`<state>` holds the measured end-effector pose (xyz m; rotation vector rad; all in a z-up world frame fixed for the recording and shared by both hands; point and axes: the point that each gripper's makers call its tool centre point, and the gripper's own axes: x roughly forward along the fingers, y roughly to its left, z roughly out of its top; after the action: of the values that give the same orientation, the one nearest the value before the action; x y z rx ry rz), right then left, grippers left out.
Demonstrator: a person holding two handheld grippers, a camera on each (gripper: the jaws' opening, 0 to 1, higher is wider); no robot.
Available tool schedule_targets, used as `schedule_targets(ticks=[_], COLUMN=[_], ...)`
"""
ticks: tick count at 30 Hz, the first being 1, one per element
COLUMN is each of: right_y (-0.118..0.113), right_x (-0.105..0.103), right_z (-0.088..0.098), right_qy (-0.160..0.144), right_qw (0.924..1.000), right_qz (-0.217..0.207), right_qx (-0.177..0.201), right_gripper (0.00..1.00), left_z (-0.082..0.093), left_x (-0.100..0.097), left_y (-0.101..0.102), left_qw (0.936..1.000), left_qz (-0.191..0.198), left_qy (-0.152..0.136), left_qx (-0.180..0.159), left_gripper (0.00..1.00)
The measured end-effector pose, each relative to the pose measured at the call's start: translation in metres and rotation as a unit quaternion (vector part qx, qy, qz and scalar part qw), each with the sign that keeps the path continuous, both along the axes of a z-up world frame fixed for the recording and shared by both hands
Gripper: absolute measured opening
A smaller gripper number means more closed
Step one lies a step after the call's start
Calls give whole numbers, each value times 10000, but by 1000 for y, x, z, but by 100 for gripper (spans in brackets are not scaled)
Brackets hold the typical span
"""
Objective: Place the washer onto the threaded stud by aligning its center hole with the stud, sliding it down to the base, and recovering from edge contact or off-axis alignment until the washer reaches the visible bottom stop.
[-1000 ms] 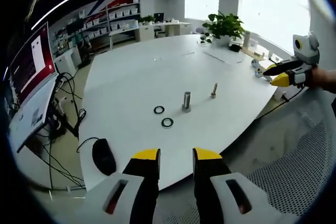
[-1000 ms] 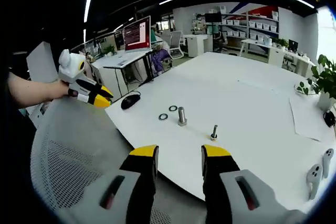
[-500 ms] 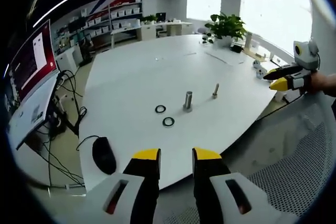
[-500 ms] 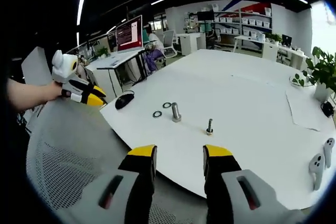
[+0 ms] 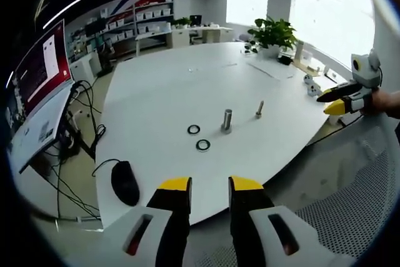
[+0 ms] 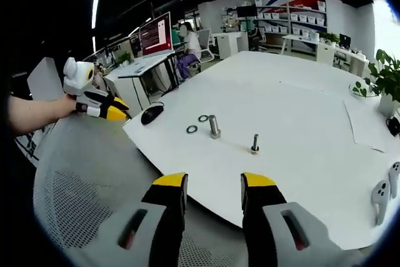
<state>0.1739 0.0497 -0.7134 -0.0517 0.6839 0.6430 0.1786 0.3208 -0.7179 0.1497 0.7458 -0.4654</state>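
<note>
two washers [image 5: 199, 137] lie flat on the white table [image 5: 156, 92], just beside the thick threaded stud [image 5: 227, 120]; a thinner bolt [image 5: 259, 109] stands apart from it. the left gripper [image 5: 209, 184] is off the table's near edge, its jaws parted and holding nothing, well away from the washers. the right gripper [image 6: 212, 182] also waits with jaws parted and empty, before the table edge, above a mesh chair [image 6: 81, 173]. a black mouse [image 5: 125, 182] rests near the edge.

A black mouse [image 5: 125, 182] lies on the white table [image 5: 162, 92] beside a potted plant [image 5: 273, 32].
</note>
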Motion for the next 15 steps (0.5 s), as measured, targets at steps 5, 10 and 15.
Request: schedule_targets(ticks=[5, 10, 15], right_y=[0, 1, 2], right_x=[-1, -2, -2], right_z=[0, -2, -2], right_qy=[15, 22, 67], right_qw=[10000, 10000, 9999], right_qz=[1, 65, 82], right_qx=[13, -42, 5], right_gripper=[37, 37, 37], left_z=[0, 1, 4], left_x=[1, 0, 3], left_y=[0, -2, 3], left_qw=[10000, 10000, 9999], left_qz=[3, -4, 105], left_qy=[-17, -22, -87], left_qx=[12, -28, -36], left_gripper=[22, 22, 22])
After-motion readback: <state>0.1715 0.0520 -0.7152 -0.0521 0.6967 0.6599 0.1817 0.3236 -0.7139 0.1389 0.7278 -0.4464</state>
